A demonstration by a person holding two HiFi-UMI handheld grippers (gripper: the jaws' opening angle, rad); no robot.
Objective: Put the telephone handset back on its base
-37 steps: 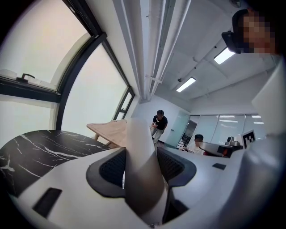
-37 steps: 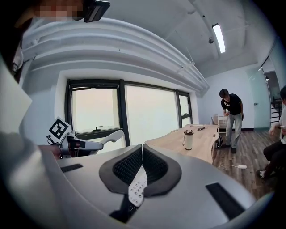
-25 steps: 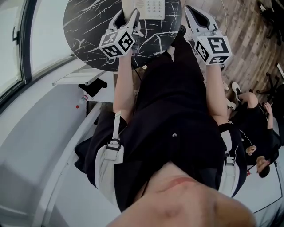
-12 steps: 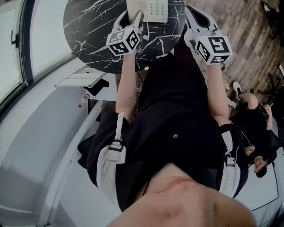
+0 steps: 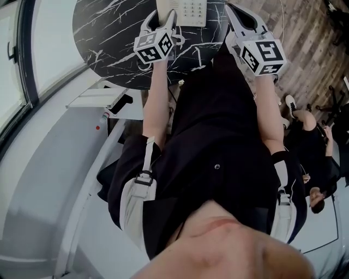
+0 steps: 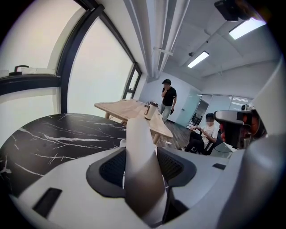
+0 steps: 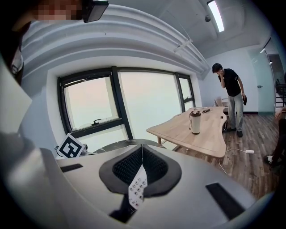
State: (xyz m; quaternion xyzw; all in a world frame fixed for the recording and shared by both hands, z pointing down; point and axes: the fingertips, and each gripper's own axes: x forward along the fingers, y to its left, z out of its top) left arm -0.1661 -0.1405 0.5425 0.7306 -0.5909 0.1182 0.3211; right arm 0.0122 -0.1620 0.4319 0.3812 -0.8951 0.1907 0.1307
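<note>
Telephone handset (image 6: 138, 170): clamped upright in the left gripper (image 5: 162, 20), at the left edge of the telephone base (image 5: 188, 10). The base sits on the black marble table (image 5: 109, 43), and judging by this layout, seating is not yet complete.

Right gripper (image 5: 235, 12): just right of the base. Its jaws are drawn nearly together, with only a sliver of keypad (image 7: 137, 188) showing in the slit. It appears to be seen through the gap, not pinched, so the base is judged unrestrained.

Possible faults:
- Crooked seating. Cause: the handset is lowered out of line with the cradle, which no view shows.
- Base sliding on the smooth table. Cause: sideways push from the handset while nothing steadies the base.
- Handset slipping in the jaws. Cause: a narrow grip on a smooth, rounded body.

View coverage:
- The head view gives the layout of both grippers on either side of the base, but it crops the base at the top edge and hides the handset behind the left gripper.
- The left gripper view alone confirms the grip on the handset, but it shows no part of the base.
- The right gripper view alone shows how narrow that gripper's gap is.
</note>
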